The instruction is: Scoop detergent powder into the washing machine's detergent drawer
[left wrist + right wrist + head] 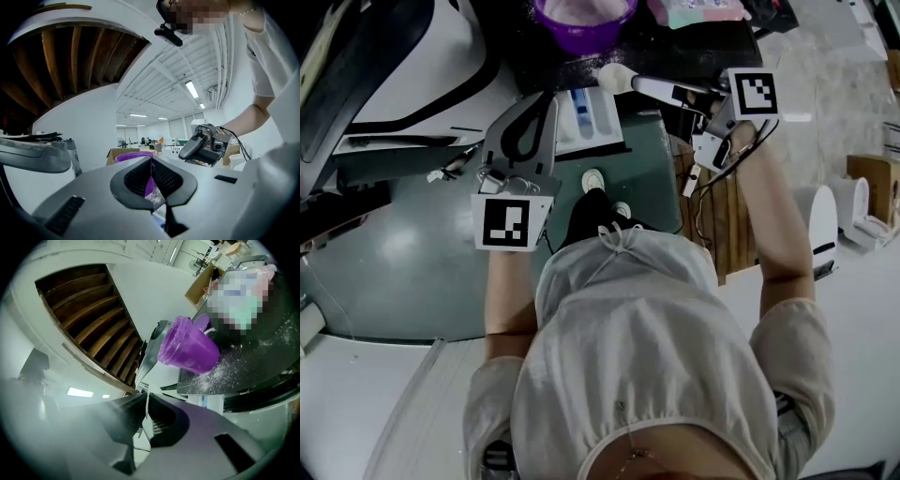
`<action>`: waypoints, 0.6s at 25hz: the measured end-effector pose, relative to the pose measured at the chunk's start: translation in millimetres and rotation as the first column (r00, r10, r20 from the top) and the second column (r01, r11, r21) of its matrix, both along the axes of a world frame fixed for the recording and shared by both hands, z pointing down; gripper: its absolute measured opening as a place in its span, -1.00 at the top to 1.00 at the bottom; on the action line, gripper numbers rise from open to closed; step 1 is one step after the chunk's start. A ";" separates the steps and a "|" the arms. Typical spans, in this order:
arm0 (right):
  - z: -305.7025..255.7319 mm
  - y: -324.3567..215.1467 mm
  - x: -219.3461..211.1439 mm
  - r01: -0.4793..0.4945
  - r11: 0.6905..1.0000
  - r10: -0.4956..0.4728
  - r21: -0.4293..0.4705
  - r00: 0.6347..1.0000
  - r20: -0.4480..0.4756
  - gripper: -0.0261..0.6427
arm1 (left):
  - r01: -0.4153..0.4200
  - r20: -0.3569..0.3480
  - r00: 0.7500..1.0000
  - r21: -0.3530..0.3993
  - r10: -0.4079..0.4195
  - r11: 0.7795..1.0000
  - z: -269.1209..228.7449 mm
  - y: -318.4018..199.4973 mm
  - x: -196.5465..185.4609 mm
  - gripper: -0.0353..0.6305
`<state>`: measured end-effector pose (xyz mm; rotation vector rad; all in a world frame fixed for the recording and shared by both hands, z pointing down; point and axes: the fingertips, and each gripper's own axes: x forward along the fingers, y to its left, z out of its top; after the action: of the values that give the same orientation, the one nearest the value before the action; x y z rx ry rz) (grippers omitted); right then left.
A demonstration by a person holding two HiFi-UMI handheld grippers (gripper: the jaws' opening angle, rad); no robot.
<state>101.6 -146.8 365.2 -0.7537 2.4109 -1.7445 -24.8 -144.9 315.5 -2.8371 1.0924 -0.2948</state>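
In the head view the white detergent drawer (589, 120) with blue compartments stands pulled open below a purple bowl (584, 21) of powder. My right gripper (677, 92) is shut on the handle of a white scoop (617, 78), whose head hangs over the drawer's far right corner. My left gripper (542, 105) is shut, just left of the drawer, with nothing seen between its jaws. The right gripper view shows the purple bowl (187, 348) on a dark top dusted with spilled powder (225, 366). The left gripper view shows the right gripper (205, 146) and the bowl's rim (133, 156).
The washing machine's round front (403, 244) fills the left side. A pink and teal packet (694, 11) lies beside the bowl. A wooden slatted stand (722, 211), a white appliance (825, 225) and a cardboard box (874, 178) stand at the right.
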 end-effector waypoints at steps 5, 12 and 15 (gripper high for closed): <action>29.9 27.9 -13.7 0.012 0.999 -0.012 -0.048 1.000 0.000 0.88 | 0.050 0.007 0.999 -0.028 -0.050 0.998 16.1 36.7 -7.2 0.82; 69.3 44.5 -35.7 0.015 0.993 -0.022 -0.115 0.998 -0.061 0.88 | 0.124 0.010 0.992 -0.082 -0.124 0.989 44.6 71.3 -31.8 0.82; 88.7 43.8 -48.4 0.018 0.990 -0.032 -0.139 0.994 -0.100 0.89 | 0.145 0.011 0.989 -0.103 -0.144 0.984 58.8 74.4 -43.3 0.82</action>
<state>53.2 -103.0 453.9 -0.8518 2.3921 -1.9445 -68.1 -70.5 374.4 -2.8489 1.3229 -0.3781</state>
